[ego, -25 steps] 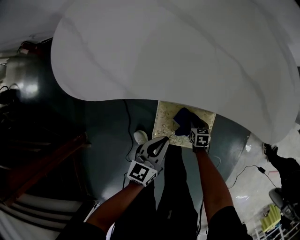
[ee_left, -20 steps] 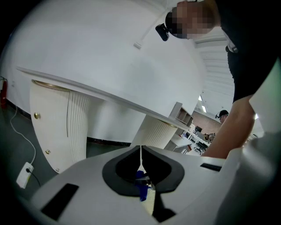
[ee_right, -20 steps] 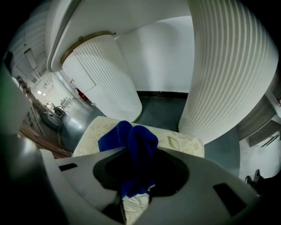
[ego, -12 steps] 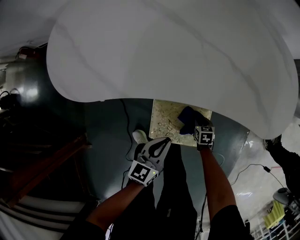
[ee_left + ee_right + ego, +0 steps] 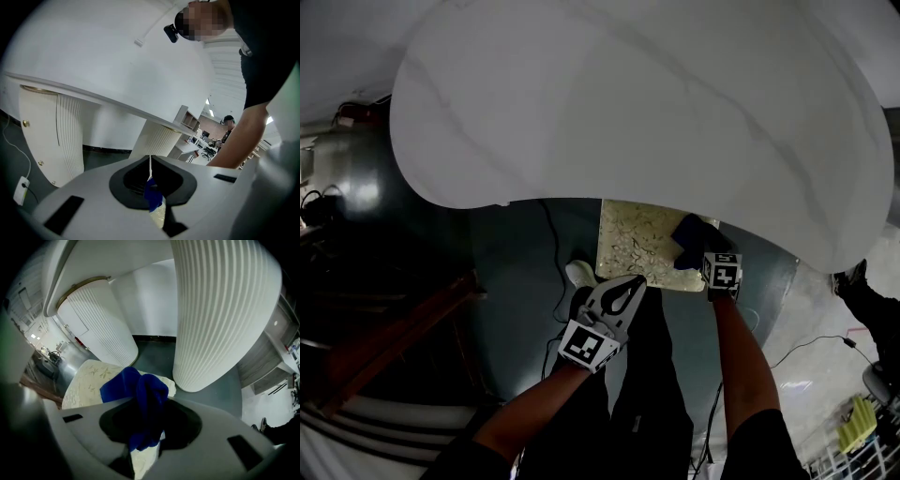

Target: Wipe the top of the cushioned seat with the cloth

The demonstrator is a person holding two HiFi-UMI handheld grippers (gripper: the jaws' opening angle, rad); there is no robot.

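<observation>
The cushioned seat [image 5: 636, 244] is a cream square with a leafy pattern, half under the table's edge. A bunched blue cloth [image 5: 688, 251] rests on its right part. My right gripper [image 5: 706, 256] is shut on the cloth and presses it onto the seat. In the right gripper view the cloth [image 5: 140, 397] fills the jaws, with the seat [image 5: 86, 380] beneath. My left gripper [image 5: 630, 281] hangs shut just off the seat's near edge, holding nothing. In the left gripper view the left gripper [image 5: 150, 163] shows closed jaws, with a sliver of cloth [image 5: 152, 198] below them.
A large white table top [image 5: 637, 103] overhangs the seat's far side. Two white fluted pedestals [image 5: 220, 310] [image 5: 98, 329] stand close behind the seat. A cable [image 5: 551, 234] and a white shoe [image 5: 579, 274] lie on the dark floor at the seat's left.
My right gripper has slid the blue cloth to the right across the seat, toward its right edge. The left gripper has hardly moved.
</observation>
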